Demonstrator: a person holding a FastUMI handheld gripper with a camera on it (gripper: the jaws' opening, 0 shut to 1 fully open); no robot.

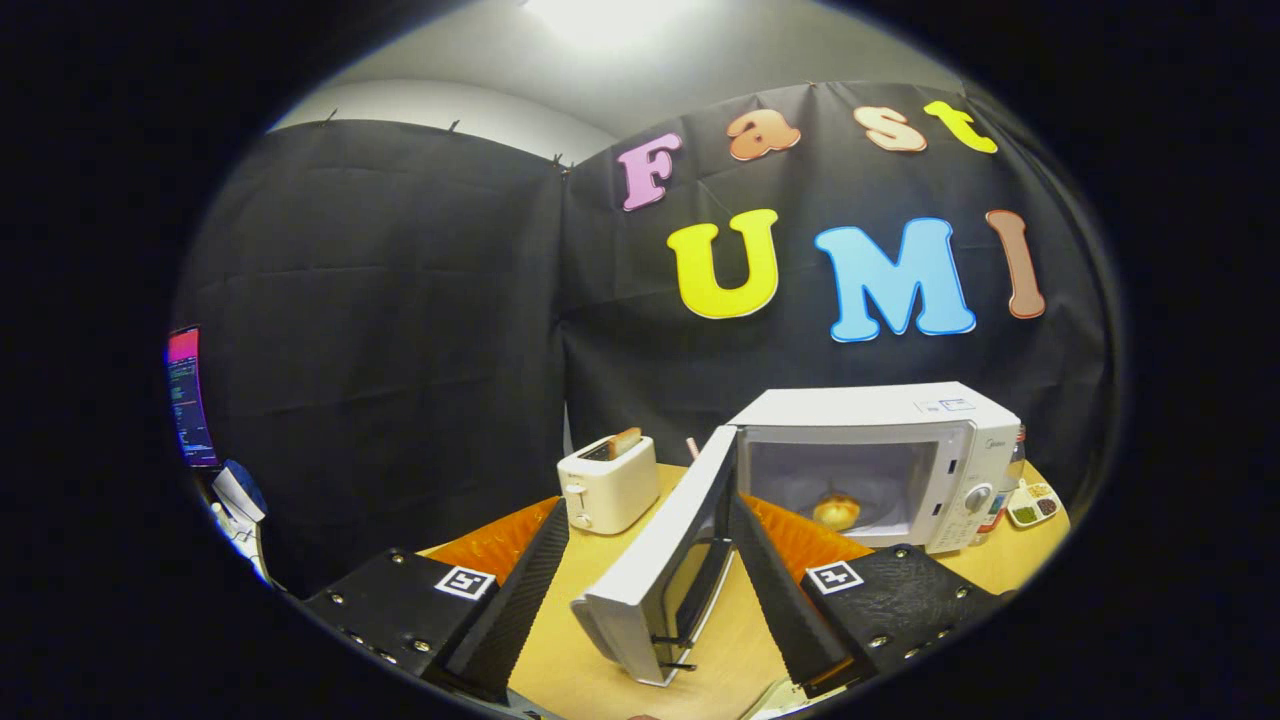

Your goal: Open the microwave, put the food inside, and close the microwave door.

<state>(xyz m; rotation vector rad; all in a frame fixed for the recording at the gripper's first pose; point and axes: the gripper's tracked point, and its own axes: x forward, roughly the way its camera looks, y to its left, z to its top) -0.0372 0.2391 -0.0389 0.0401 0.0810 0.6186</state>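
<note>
Gripper [648, 560] fingers nearest, spread wide, empty. Microwave door [660, 560] swung fully open, its free edge sitting between the fingers. Microwave [880, 440] at 1 o'clock beyond them; food [837, 511], a bun-like lump, already in the cavity. Toaster [607, 484] at 11 o'clock on the table [590, 660]. Risk: a push from inside the door's arc could catch the right finger or shove the microwave back without latching.

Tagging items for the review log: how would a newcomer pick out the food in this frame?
Find the white microwave on the wooden table, its door swung wide toward the open gripper, between its fingers. Inside the lit cavity sits the food, a small round golden bun, unlike the flat slice standing in the toaster.
</note>
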